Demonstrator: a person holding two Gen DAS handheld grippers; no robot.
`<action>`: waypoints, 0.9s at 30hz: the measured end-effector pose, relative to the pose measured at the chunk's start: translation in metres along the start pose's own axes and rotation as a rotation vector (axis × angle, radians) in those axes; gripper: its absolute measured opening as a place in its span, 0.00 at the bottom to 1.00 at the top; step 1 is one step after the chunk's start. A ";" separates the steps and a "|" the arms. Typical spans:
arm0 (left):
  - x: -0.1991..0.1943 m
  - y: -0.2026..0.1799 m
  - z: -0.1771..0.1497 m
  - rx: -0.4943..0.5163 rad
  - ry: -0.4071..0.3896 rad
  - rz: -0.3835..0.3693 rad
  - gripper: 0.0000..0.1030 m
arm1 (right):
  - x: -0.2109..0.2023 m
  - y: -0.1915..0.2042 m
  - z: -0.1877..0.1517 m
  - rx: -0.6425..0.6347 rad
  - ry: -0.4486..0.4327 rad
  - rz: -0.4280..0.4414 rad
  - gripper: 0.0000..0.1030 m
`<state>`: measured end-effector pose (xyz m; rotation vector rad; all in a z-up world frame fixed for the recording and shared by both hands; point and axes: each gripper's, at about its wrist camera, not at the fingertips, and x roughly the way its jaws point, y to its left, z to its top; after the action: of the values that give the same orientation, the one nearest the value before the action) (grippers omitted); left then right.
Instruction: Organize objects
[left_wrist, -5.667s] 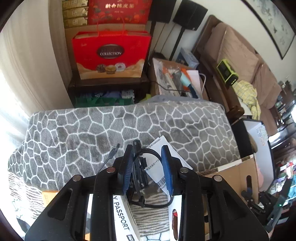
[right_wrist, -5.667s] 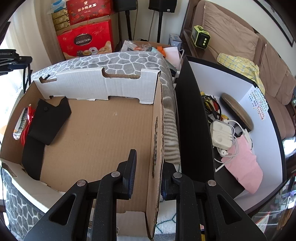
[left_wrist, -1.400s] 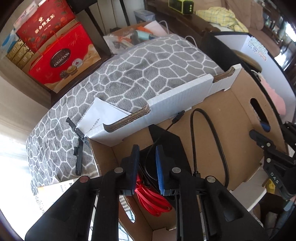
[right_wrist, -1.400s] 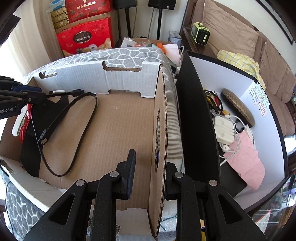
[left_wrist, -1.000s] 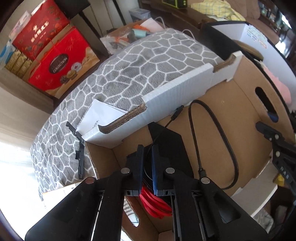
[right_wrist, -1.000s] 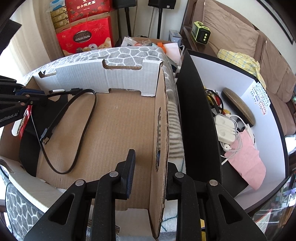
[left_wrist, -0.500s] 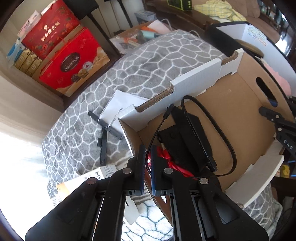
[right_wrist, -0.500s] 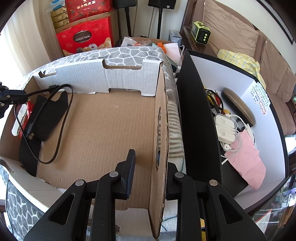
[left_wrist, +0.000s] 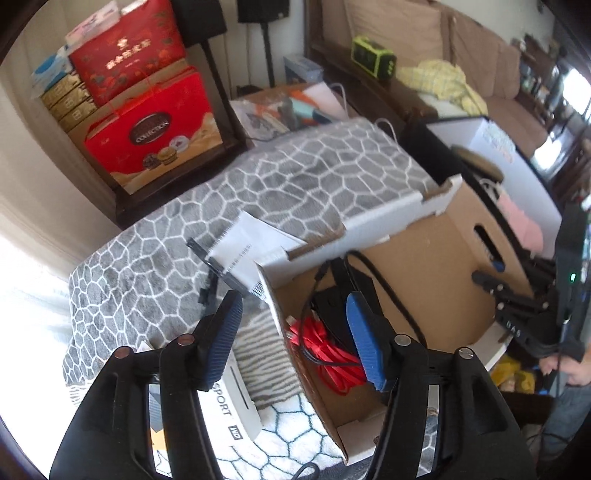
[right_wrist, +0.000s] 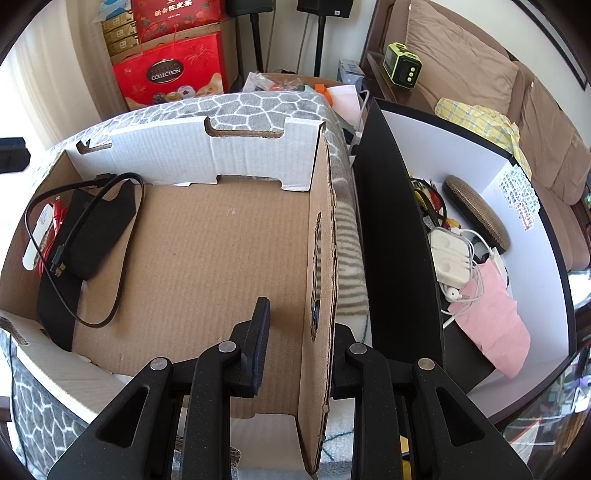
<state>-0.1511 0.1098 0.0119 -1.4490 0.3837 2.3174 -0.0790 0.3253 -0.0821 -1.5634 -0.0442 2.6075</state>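
Left claw (left_wrist: 293, 341) had just opened, empty; black cable (right_wrist: 79, 236) lay in cardboard box (right_wrist: 207, 266). Right claw (right_wrist: 299, 345) clamped box wall. Best lift clear without snagging cable.

The left tool (left_wrist: 293, 341) is matte black plastic with two angular arms, each carrying round silver screw heads, and ends in ribbed blue pads (left_wrist: 364, 345). The right tool (right_wrist: 297, 341) has the same black frame with triangular cut-outs and silver screws, but its ribbed pads (right_wrist: 258, 341) are black. Seen from the left, its side bears small white lettering.
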 end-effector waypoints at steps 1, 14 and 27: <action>-0.001 0.008 0.002 -0.028 -0.007 0.000 0.54 | 0.000 0.000 0.000 0.000 0.000 0.000 0.24; 0.058 0.112 0.009 -0.382 0.060 -0.006 0.62 | 0.001 0.002 0.002 -0.009 0.006 -0.006 0.24; 0.115 0.129 0.027 -0.488 0.114 0.024 0.55 | 0.002 0.004 -0.001 -0.017 0.008 -0.012 0.24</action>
<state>-0.2767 0.0260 -0.0764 -1.8062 -0.1529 2.4627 -0.0789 0.3219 -0.0843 -1.5737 -0.0746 2.5983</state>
